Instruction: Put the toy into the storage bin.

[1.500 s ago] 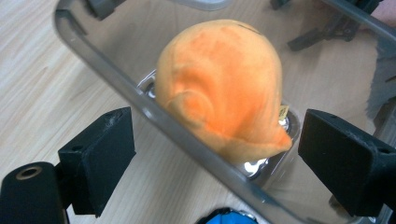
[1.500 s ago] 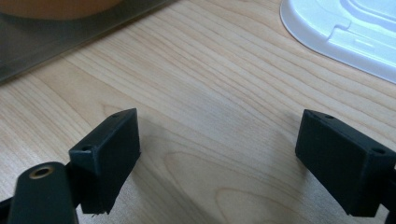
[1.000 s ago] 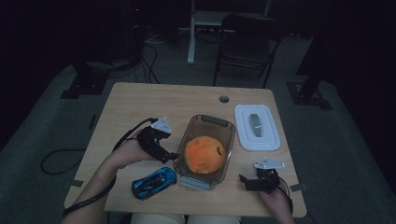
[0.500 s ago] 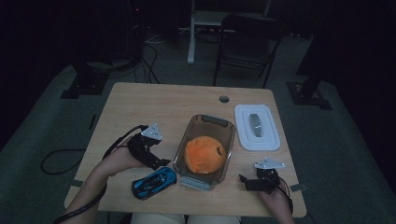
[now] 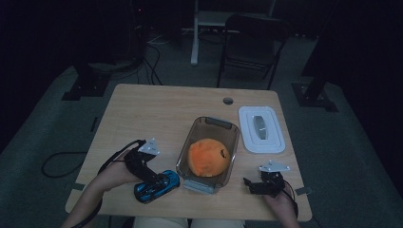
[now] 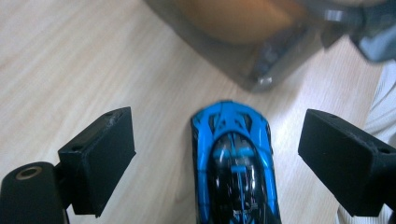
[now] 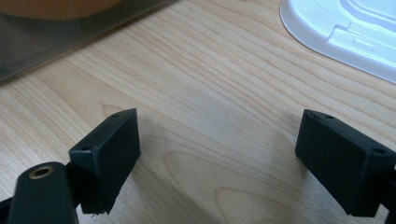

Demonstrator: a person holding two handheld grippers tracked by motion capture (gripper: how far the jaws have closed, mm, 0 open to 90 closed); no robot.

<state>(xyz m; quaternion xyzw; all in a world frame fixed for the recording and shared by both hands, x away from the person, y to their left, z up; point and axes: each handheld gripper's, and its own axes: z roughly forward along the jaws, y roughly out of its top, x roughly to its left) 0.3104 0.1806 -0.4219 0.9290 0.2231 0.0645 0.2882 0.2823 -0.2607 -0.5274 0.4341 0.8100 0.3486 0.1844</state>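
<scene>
**Left claw comes down over the blue car**

At the left of the tabletop (image 5: pixel 157 107), the left claw (image 6: pixel 217 154) has moved down and toward the near edge since a second ago; its jaws now stand apart on either side of the blue toy car (image 6: pixel 236 163), touching neither flank. Just right of the car sits the clear container (image 5: pixel 209 152) holding an orange ball (image 5: pixel 208 157). The white lid (image 5: pixel 261 129) lies beyond. The right claw (image 7: pixel 217 158) is unmoved, jaws apart over bare wood

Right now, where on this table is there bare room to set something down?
The far left of the table, behind the left claw and left of the clear container, is bare. The near edge is crowded: blue toy car, container, right claw; white lid fills the right.
</scene>
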